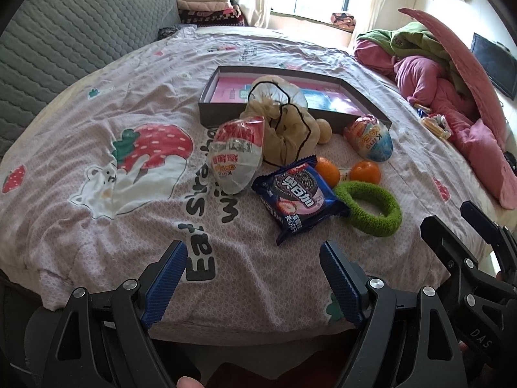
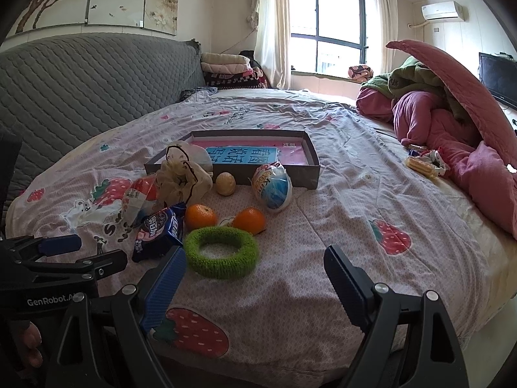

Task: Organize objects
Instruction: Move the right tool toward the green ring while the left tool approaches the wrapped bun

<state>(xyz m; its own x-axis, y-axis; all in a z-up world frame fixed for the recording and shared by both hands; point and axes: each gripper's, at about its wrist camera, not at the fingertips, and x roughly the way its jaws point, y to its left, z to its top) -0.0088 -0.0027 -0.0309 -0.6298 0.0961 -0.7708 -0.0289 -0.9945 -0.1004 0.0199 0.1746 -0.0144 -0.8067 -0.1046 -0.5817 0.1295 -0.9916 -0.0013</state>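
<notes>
Both wrist cameras low at the bed's [image 1: 97,226] near edge, facing the window [image 2: 326,29], left one nearer the cookie packet [image 1: 297,200], both sharing the shallow box [image 2: 252,158] and clutter

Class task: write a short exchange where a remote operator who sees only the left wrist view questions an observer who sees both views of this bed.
Operator: Is the right hand-held gripper open? I see only its side.
Observer: Yes, open and empty, just short of the green ring.
Operator: The cloth bag blocks the middle of the box. What lies there?
Observer: A blue card with large characters, lying flat inside.
</notes>
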